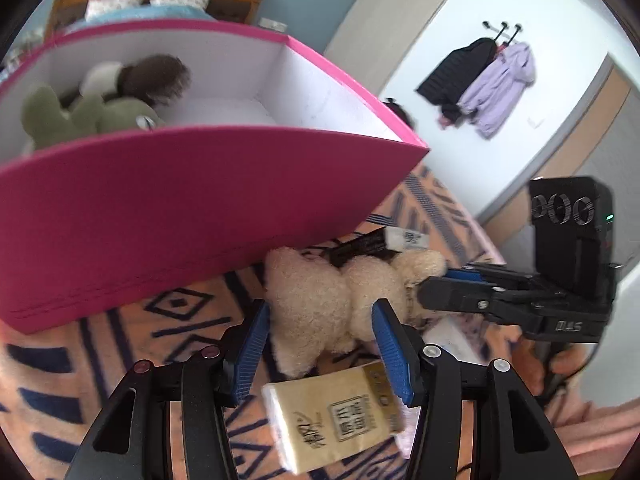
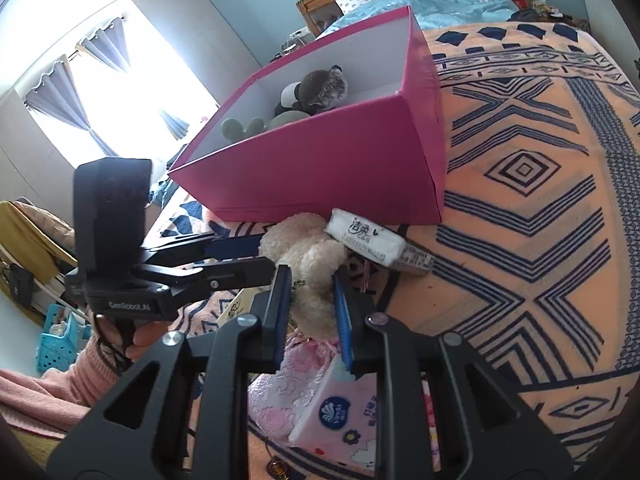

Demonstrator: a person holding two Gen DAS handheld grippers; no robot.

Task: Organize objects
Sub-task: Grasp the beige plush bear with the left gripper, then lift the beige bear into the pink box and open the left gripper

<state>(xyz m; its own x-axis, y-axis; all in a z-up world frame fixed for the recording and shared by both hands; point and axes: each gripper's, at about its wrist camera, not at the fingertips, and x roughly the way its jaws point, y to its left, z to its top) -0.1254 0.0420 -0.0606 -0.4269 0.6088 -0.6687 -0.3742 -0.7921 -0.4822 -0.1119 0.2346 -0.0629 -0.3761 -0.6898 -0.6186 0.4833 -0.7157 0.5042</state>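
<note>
The cream plush toy (image 1: 320, 296) lies on the bed (image 2: 520, 240), touching the front wall of the pink box (image 1: 160, 208), w/ both grippers around it. Left hand-held gripper (image 1: 320, 344): blue pads apart, straddling the toy's near end, not squeezing yet. Right hand-held gripper (image 2: 310, 304): pads closer together w/ fur between them; whether they grip is hard to tell.

Handling, as a guess: toy is light, soft, squashy; it'll compress, so take it across the thick body, not a limb or the hang tag, and close well in.

Nearby: yellow tissue pack (image 1: 336, 412) right under the left gripper's pads, could get pinched along. White tissue pack (image 2: 366, 236) leans on the toy's far side, may drag when lifted. Pink floral pouch (image 2: 280, 380) and white-pink tissue pack (image 2: 340, 412) sit below the right gripper. Box already holds a green plush (image 1: 80, 116) and a brown plush (image 1: 156, 76); the free room is on its right side. The box wall is tall, so the toy needs lifting over the rim.
</note>
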